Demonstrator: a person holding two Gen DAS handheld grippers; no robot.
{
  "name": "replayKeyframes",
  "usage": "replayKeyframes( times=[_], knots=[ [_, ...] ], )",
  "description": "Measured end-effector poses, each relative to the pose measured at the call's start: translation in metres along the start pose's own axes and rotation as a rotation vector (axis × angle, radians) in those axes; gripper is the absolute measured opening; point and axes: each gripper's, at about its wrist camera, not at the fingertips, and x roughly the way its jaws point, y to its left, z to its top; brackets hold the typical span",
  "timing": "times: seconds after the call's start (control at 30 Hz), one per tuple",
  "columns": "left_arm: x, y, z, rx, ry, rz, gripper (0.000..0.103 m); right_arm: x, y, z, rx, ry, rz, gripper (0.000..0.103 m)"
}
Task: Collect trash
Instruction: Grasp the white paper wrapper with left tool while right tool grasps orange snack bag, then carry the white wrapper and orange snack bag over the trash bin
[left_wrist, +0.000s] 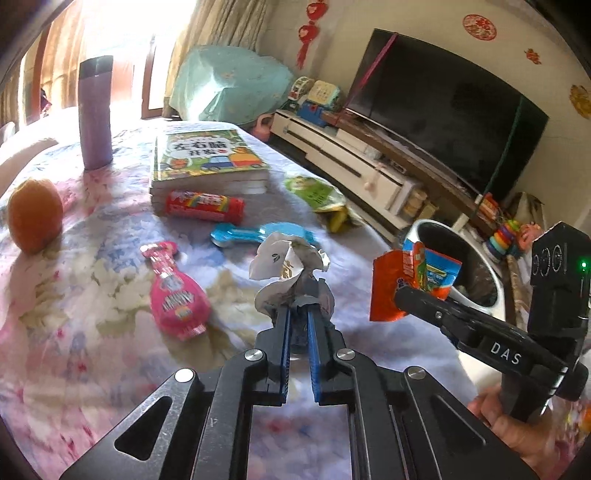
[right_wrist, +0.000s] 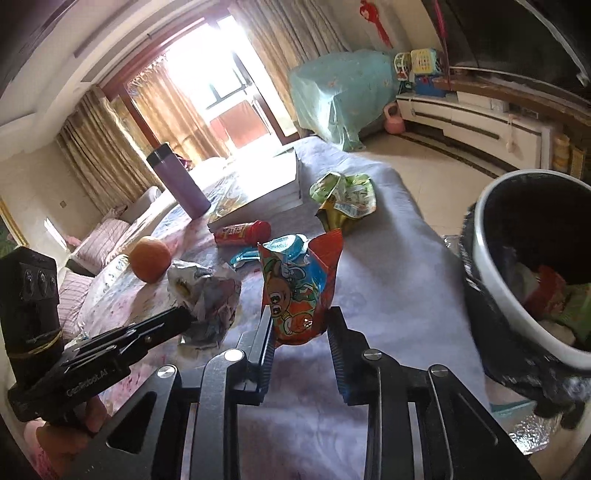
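Note:
My left gripper (left_wrist: 300, 308) is shut on a crumpled white wrapper (left_wrist: 286, 264), held above the flowered tablecloth (left_wrist: 92, 350); the same wrapper shows in the right wrist view (right_wrist: 207, 291). My right gripper (right_wrist: 300, 321) is shut on an orange and blue candy wrapper (right_wrist: 295, 288), also seen in the left wrist view (left_wrist: 410, 280). It is held near the white trash bin (right_wrist: 491, 266), whose black liner holds some trash. A crumpled green wrapper (left_wrist: 321, 197) (right_wrist: 345, 197) lies near the table's right edge.
On the table stand a purple flask (left_wrist: 95, 110), a stack of books (left_wrist: 207, 162), an orange (left_wrist: 35, 218), a red candy tube (left_wrist: 205, 205), a pink candy pack (left_wrist: 175, 295) and a blue toy (left_wrist: 258, 232). A TV cabinet (left_wrist: 351, 162) stands beyond.

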Motion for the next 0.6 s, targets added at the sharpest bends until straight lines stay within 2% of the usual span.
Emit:
replayKeyframes(
  times=[0.23, 0.47, 0.53, 0.6],
  knots=[
    [-0.008, -0.02, -0.015, 0.022, 0.018, -0.045, 0.002, -0.029, -0.005, -0.014, 0.018, -0.044, -0.009, 0.028],
    [-0.01, -0.03, -0.022, 0.045, 0.015, -0.026, 0.002, -0.044, -0.016, -0.029, 0.033, -0.051, -0.025, 0.028],
    [-0.012, -0.03, -0.023, 0.036, 0.01, -0.008, 0.007, -0.048, -0.02, -0.033, 0.04, -0.054, -0.028, 0.028],
    [-0.015, -0.028, -0.026, 0.025, 0.006, 0.019, 0.017, -0.05, -0.022, -0.035, 0.045, -0.056, -0.028, 0.028]
  ],
)
